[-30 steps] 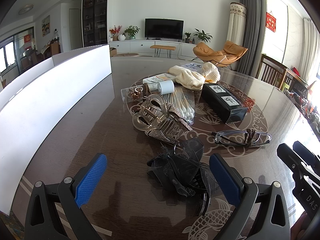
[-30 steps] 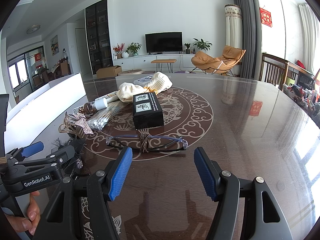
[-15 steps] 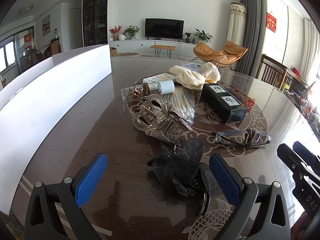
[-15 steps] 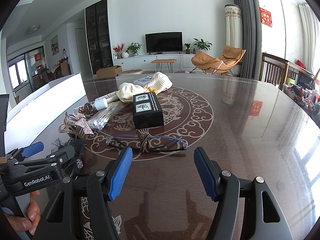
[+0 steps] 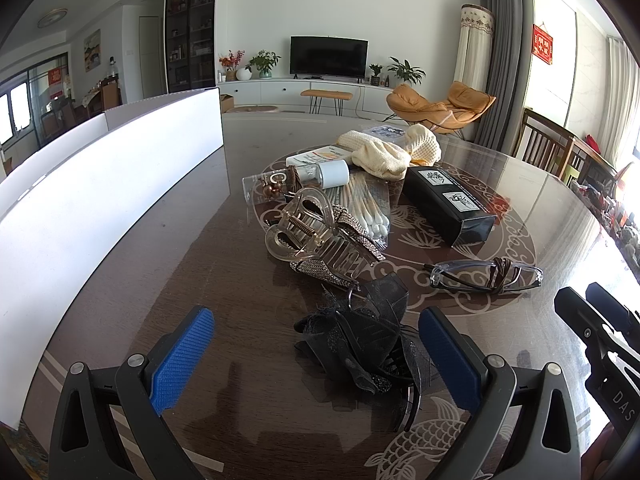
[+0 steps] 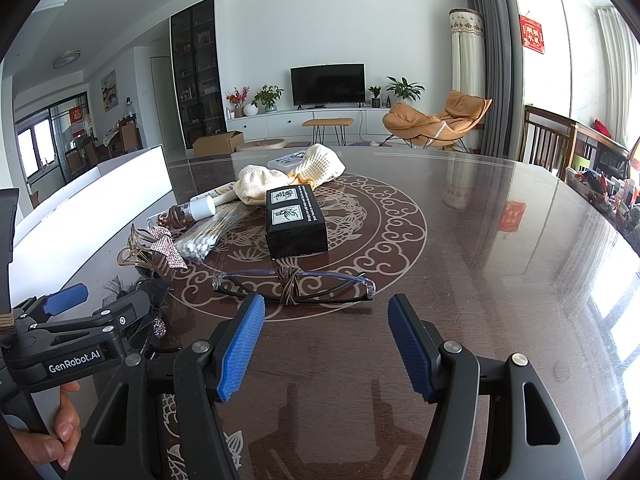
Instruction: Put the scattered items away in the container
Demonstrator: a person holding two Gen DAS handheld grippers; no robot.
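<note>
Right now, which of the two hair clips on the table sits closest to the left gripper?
The black feathery clip. It lies between the open left gripper's blue pads, while the clear rhinestone clip sits farther off, by the cotton swabs.

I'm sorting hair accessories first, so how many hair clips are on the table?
2: a clear claw clip beside the cotton swabs, and a black feathery clip nearest the left gripper. Others may be hidden.

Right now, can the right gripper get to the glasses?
Probably yes. The right gripper is open, and the glasses lie flat on the table just beyond its fingertips, with nothing between them. The black box sits farther back.
</note>
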